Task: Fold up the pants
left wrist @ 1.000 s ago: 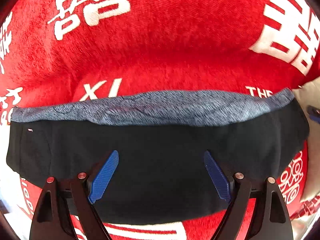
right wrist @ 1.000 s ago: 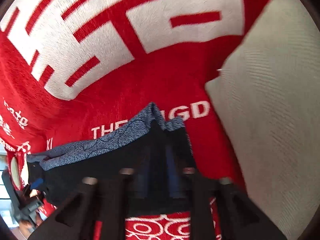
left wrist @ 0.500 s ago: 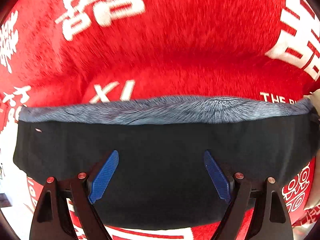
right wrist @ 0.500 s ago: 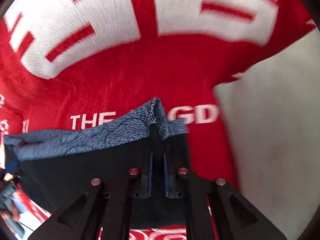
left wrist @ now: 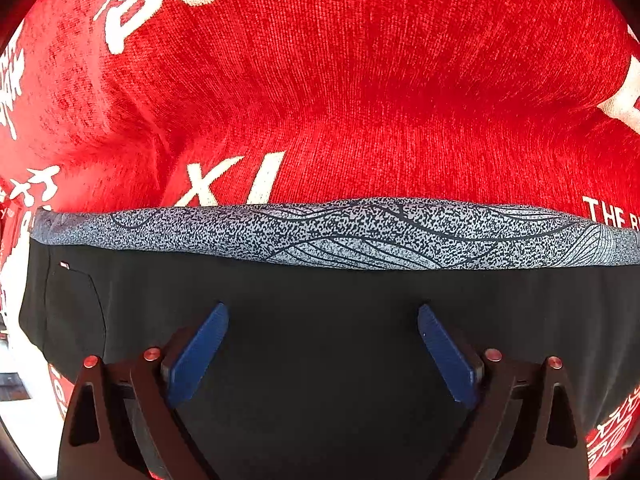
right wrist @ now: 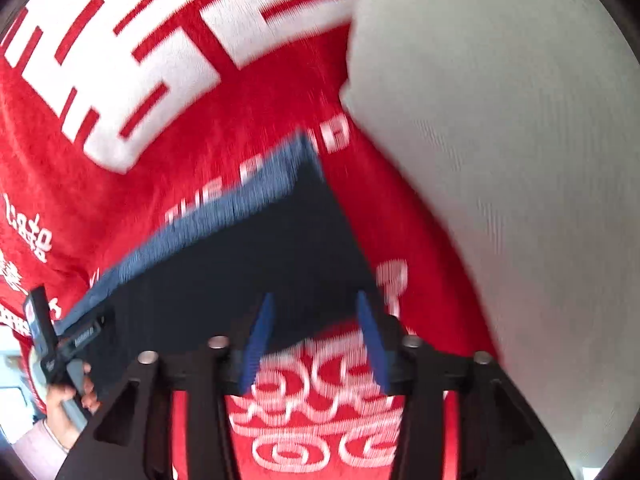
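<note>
Right gripper [right wrist: 316, 336], earlier clamped on the pants [left wrist: 320, 320], has released, jaws just opening, apparently clear; left gripper [left wrist: 322, 340] spread wider, empty.

Black pants [left wrist: 320, 320] with speckled grey band [left wrist: 340, 232]; red blanket [left wrist: 360, 80], white lettering.

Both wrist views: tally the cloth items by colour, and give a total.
Black pants with speckled grey waistband: 1
Red blanket with white lettering: 1
Pale grey-white cloth beside the blanket: 1
Total: 3
</note>
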